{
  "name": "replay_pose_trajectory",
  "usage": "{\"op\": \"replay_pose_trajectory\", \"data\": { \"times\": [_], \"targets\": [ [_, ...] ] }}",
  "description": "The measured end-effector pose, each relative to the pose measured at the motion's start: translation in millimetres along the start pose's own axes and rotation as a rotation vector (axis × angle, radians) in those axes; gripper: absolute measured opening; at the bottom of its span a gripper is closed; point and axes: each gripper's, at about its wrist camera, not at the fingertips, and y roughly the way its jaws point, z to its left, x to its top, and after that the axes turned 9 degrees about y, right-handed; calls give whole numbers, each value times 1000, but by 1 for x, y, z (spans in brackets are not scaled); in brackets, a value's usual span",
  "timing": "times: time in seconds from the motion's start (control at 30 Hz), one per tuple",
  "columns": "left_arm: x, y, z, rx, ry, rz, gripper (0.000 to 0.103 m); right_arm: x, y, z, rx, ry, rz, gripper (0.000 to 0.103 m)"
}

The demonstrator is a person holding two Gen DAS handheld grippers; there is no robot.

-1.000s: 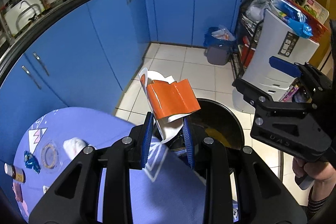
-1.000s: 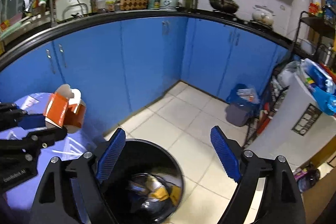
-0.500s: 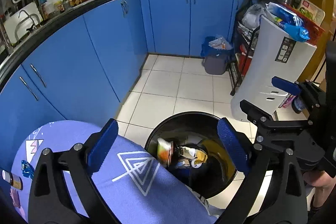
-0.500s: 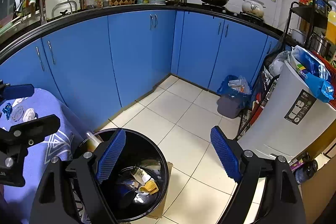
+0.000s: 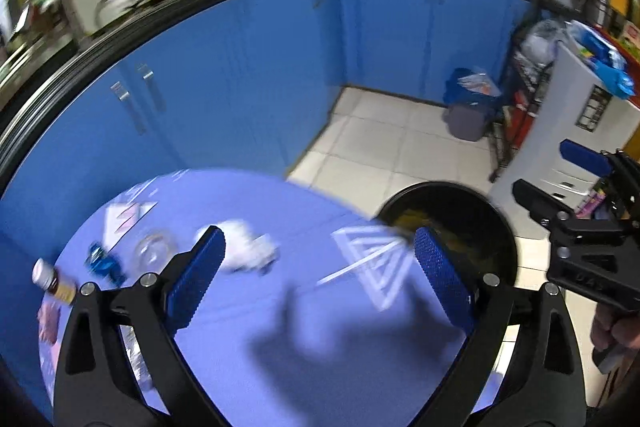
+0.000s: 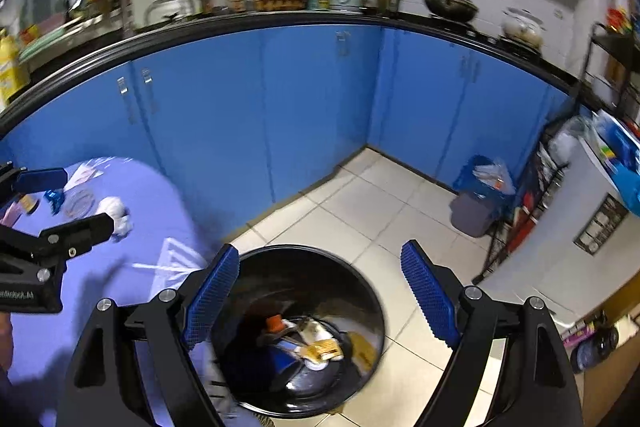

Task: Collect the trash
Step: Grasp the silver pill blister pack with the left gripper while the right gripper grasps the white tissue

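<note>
Blue-padded left gripper [image 5: 316,275] spread, empty | step: between pickups | next: pinch white wad [image 5: 250,247] ahead | right gripper [image 6: 320,301] spread over bin [image 6: 360,291]

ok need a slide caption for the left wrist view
Open, empty left gripper over the purple tablecloth, crumpled white tissue ahead, black trash bin at the table's edge.

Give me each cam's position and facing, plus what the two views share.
Left wrist: on the left gripper, angled down over the purple table at a white crumpled tissue; both blue fingers, the right gripper and a hand show.
Right wrist: on the right gripper, angled down into the black trash bin; its fingers and the left gripper show.
Shared: table, tissue, bin, blue cabinets.
</note>
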Motion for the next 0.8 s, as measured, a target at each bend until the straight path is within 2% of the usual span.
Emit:
{"op": "replay_pose_trajectory", "data": {
  "times": [0.27, 0.4, 0.63, 0.8],
  "targets": [
    [-66, -7, 67, 109, -113, 93, 94, -7, 17, 69, 176, -56, 71, 81],
    [-107, -11, 100, 143, -176, 140, 94, -15, 28, 108, 206, -133, 100, 81],
    [-152, -3, 125, 114, -218, 189, 83, -15, 49, 168, 259, -251, 113, 81],
    [-160, 11, 133, 92, -233, 212, 76, -15, 70, 193, 267, -299, 141, 81]
  ]
}}
